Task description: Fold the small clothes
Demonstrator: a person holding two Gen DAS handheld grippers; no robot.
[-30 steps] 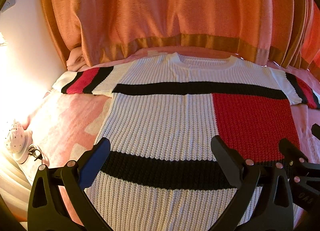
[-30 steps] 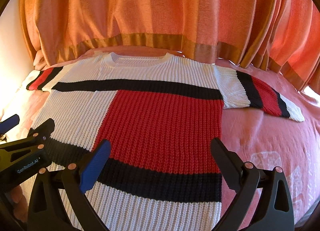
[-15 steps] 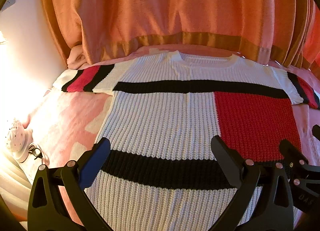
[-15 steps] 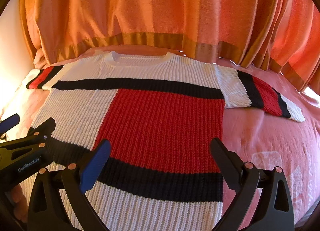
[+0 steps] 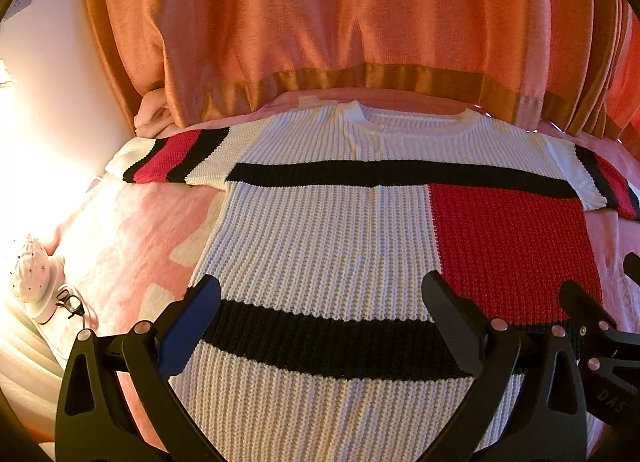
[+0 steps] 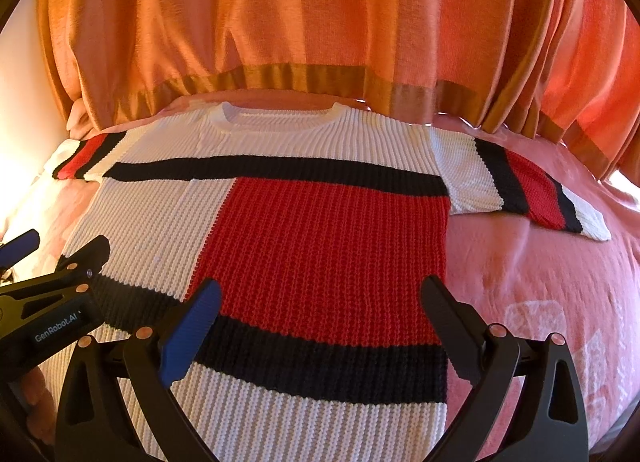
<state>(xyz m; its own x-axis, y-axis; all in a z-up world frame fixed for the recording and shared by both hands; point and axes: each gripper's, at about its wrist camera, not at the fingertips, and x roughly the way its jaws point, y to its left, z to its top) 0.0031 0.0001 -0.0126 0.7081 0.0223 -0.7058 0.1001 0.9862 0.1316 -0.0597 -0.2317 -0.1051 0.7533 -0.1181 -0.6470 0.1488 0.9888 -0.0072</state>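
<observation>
On the pink bedspread (image 6: 540,282) the knit sweater (image 5: 320,246) lies flat and unfolded. Left gripper (image 5: 320,314) and right gripper (image 6: 320,314) hover spread wide, empty, over its hem. Folding seems unstarted; next, pinch a sleeve or side edge.

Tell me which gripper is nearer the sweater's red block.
Right. The right gripper hovers open directly over the red block of the sweater. The left gripper, also open, sits over the white panel beside it.
</observation>
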